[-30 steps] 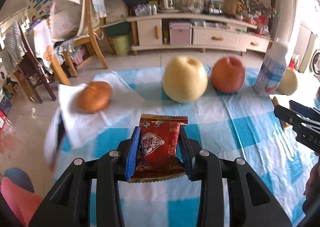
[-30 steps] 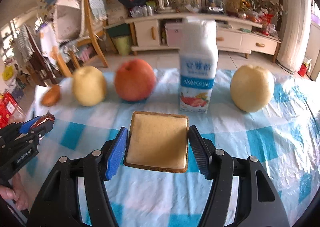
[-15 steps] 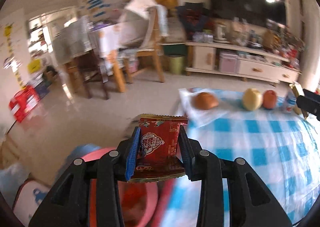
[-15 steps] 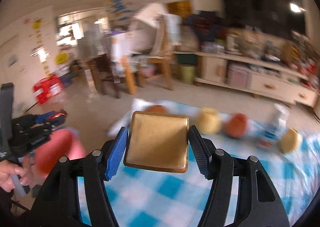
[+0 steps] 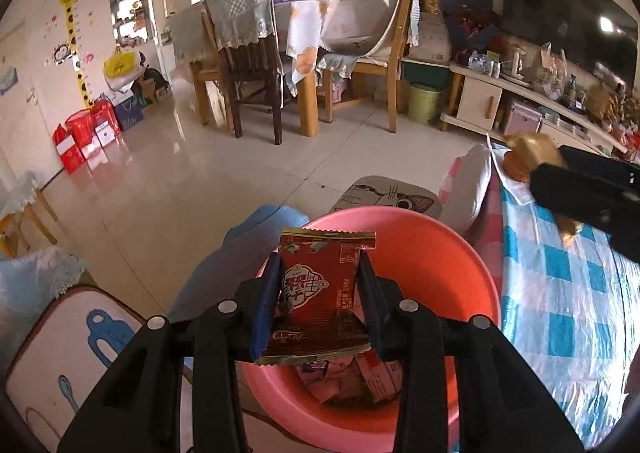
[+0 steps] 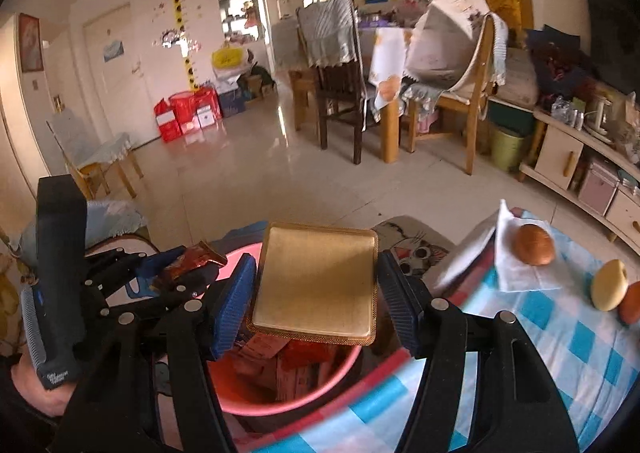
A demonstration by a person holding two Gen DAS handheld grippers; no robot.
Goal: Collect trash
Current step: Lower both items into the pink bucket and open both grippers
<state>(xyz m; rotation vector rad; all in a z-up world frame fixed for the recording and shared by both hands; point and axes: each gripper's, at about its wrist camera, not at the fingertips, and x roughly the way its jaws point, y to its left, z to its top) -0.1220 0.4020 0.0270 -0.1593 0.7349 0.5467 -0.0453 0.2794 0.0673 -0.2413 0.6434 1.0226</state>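
My left gripper [image 5: 318, 301] is shut on a red snack wrapper [image 5: 320, 293] and hangs over a pink basin [image 5: 452, 253] that holds several wrappers. My right gripper [image 6: 316, 293] is shut on a flat gold square packet [image 6: 316, 281] above the same pink basin [image 6: 248, 401]. In the right wrist view the left gripper [image 6: 176, 269] shows at the left with its red wrapper [image 6: 192, 257]. The right gripper's black body [image 5: 584, 193] and the gold packet [image 5: 528, 153] appear at the right edge of the left wrist view.
A table with a blue-checked cloth [image 6: 540, 333] lies to the right, bearing a brown round fruit on a white napkin [image 6: 532, 245], a yellow pear [image 6: 608, 285] and a red apple [image 6: 632, 303]. Cushioned stools [image 5: 60, 353] surround the basin. Chairs [image 5: 248, 69] and a cabinet [image 5: 480, 101] stand beyond.
Both grippers have swung left off the checked table to above the pink basin, each still holding its piece of trash. The fruit and milk bottle have slid out of view to the right.
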